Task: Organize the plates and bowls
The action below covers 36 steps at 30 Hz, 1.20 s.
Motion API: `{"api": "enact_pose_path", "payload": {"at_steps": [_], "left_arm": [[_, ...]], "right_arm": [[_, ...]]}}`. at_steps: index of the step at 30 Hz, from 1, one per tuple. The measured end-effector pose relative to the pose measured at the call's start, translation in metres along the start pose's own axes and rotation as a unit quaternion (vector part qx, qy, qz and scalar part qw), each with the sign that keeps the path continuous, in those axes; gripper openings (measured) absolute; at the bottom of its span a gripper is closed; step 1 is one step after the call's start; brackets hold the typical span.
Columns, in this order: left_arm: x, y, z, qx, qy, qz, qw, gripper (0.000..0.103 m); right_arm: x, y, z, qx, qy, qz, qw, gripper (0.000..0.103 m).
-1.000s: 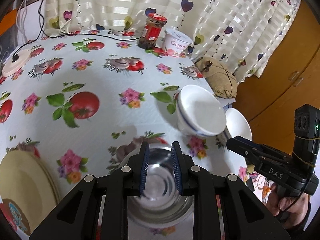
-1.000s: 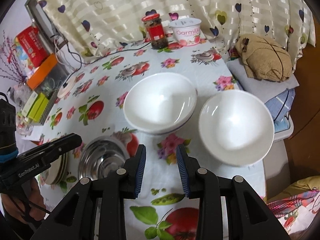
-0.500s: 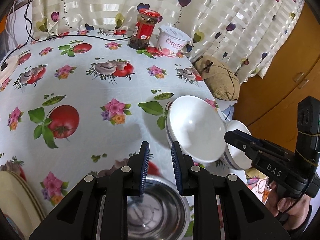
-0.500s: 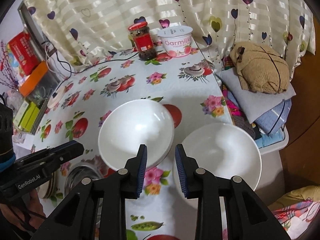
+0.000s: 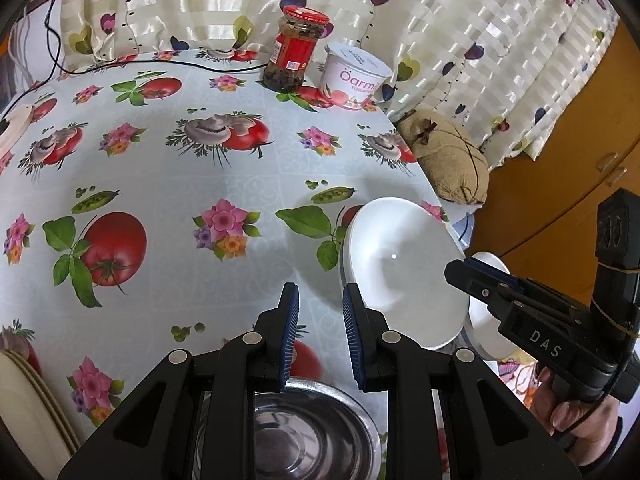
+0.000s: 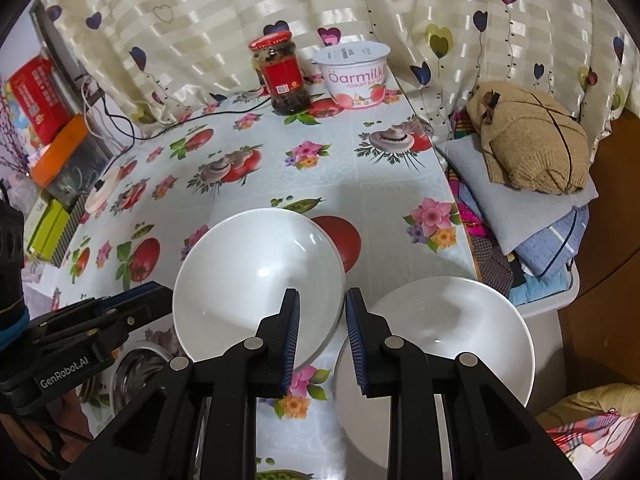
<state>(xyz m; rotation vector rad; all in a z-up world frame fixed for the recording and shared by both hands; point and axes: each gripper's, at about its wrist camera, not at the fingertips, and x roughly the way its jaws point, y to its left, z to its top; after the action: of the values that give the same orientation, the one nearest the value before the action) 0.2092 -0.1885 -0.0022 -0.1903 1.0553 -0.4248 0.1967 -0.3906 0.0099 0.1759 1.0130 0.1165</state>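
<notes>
A stack of white bowls [image 6: 256,276] stands on the tablecloth; it also shows in the left wrist view [image 5: 404,272]. A single white bowl [image 6: 440,344] sits to its right at the table's edge, partly hidden in the left wrist view [image 5: 486,320]. A steel bowl [image 5: 304,432] lies under my left gripper [image 5: 320,316], which is open and empty. Cream plates [image 5: 24,404] are stacked at the left. My right gripper [image 6: 322,320] is open and empty, above the gap between the white bowls.
A red-lidded jar [image 6: 280,76] and a yogurt tub [image 6: 356,74] stand at the back by the curtain. A black cable [image 5: 168,64] runs along the back. Folded cloths and a tan bundle [image 6: 528,148] lie off the table's right edge.
Both grippers have moved forward over the table. The steel bowl has slid toward the bottom of the left view. The white bowls have come nearer in the right view.
</notes>
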Motion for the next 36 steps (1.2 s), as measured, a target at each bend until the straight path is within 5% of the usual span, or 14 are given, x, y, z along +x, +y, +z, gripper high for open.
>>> {"api": "enact_pose_path", "payload": {"at_steps": [15, 27, 36], "left_arm": [[0.001, -0.006, 0.003, 0.003, -0.009, -0.018, 0.9998, 0.024], [0.014, -0.012, 0.002, 0.003, 0.012, -0.031, 0.9995, 0.024], [0.008, -0.008, 0.0, 0.003, 0.003, -0.016, 0.9999, 0.022]], "right_arm": [[0.005, -0.003, 0.004, 0.002, 0.001, 0.001, 1.0, 0.023], [0.012, -0.004, 0.003, 0.003, 0.006, 0.001, 1.0, 0.011], [0.013, -0.001, 0.004, 0.005, 0.007, 0.01, 1.0, 0.01]]}}
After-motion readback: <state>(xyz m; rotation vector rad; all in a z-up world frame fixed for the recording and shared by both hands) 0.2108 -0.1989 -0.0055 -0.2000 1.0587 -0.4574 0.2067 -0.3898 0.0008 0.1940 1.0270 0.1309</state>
